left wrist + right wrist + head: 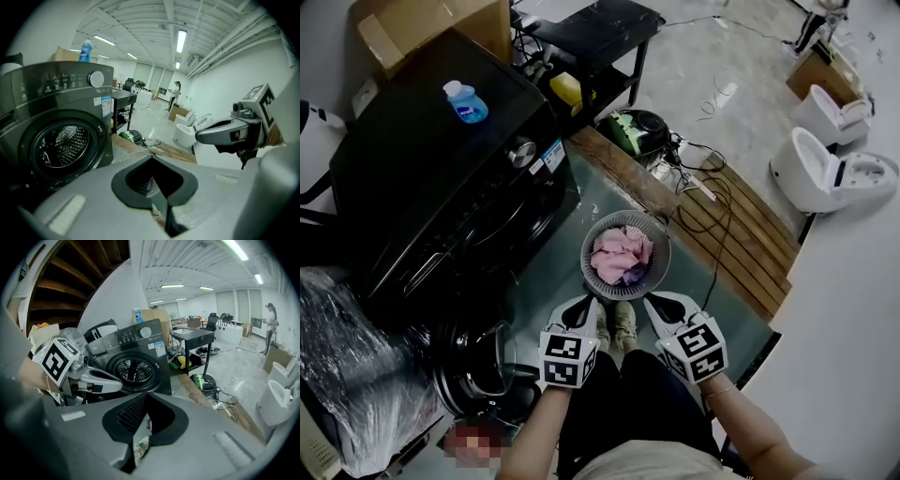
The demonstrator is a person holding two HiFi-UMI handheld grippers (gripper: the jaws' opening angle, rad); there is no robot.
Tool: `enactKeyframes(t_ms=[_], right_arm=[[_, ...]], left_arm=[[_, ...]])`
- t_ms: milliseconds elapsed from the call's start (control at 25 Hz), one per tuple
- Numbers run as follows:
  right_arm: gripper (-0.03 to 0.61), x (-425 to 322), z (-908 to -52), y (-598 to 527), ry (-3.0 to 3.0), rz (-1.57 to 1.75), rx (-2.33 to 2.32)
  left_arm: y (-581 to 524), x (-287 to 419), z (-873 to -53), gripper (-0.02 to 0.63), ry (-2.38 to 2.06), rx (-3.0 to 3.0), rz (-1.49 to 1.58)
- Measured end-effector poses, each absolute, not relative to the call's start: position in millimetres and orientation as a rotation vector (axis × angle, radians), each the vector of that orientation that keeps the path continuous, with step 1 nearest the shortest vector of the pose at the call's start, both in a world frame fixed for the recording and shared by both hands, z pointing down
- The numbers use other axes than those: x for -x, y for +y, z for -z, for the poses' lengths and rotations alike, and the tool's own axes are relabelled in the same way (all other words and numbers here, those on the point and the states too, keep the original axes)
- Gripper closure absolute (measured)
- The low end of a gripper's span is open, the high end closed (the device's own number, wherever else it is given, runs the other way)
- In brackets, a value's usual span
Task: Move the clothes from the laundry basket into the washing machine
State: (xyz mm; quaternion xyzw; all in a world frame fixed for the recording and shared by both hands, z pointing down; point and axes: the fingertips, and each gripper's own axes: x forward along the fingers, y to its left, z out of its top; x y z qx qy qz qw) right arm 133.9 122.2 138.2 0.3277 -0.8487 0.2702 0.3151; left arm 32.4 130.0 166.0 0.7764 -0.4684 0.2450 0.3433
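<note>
Both closed: left claw (592, 303); right claw (650, 302)

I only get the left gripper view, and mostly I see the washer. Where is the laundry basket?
Observer: In the head view, the laundry basket stands on the floor just ahead of the person's shoes, to the right of the washing machine.
Operator: Is anything in it?
Observer: Yes, a bundle of pink clothes lies inside.
Operator: Has the other tool grabbed any yet?
Observer: No. The right gripper view shows the right tool shut with nothing in it.
</note>
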Motion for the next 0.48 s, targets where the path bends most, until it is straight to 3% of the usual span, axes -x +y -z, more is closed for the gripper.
enactKeyframes(t_ms=[360, 480], right_arm=[[0.549, -108, -275, 110, -2.169, -0.756, -0.732], [0.504, -100, -341, 105, -2.147, -0.77, -0.673]], left_arm=[[113, -23, -285, 0.614, -1.207, -1.954, -0.652], [109, -20, -328, 0.614, -1.23, -1.929, -0.636]])
